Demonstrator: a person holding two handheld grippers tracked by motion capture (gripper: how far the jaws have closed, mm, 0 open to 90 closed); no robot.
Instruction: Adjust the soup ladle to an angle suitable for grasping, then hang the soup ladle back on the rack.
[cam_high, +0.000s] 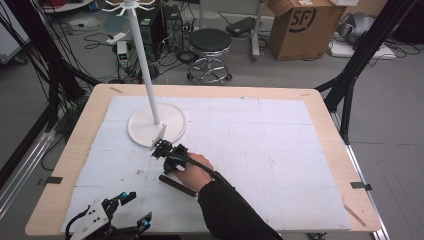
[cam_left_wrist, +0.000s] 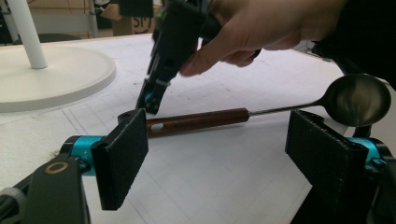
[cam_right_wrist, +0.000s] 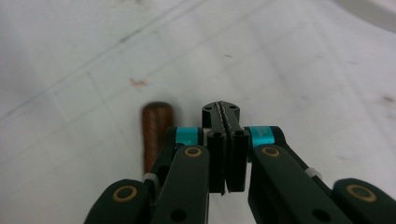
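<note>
Ladle (cam_left_wrist: 261, 109) lying flat on desk (cam_high: 280, 145), not yet gripped.
Right gripper (cam_right_wrist: 223, 112), jaws together and empty, hovers just beside the wooden handle end; left gripper (cam_left_wrist: 215, 154) waits with jaws apart; next, I judge, the right must open and straddle the handle.

**Wood, steel and matt plastic**

The ladle's dark brown wooden handle (cam_left_wrist: 198, 121) looks smooth and lightly glossy; its round metal bowl (cam_left_wrist: 358, 99) shines like polished steel. The left gripper (cam_left_wrist: 224, 154) carries rough, matt black pads (cam_left_wrist: 122, 154) and glossy turquoise metal collars. The white round stand base (cam_left_wrist: 56, 77) appears smooth and matt, on a matt white paper-like sheet (cam_high: 280, 150) over a pale wooden tabletop (cam_high: 80, 145).
</note>
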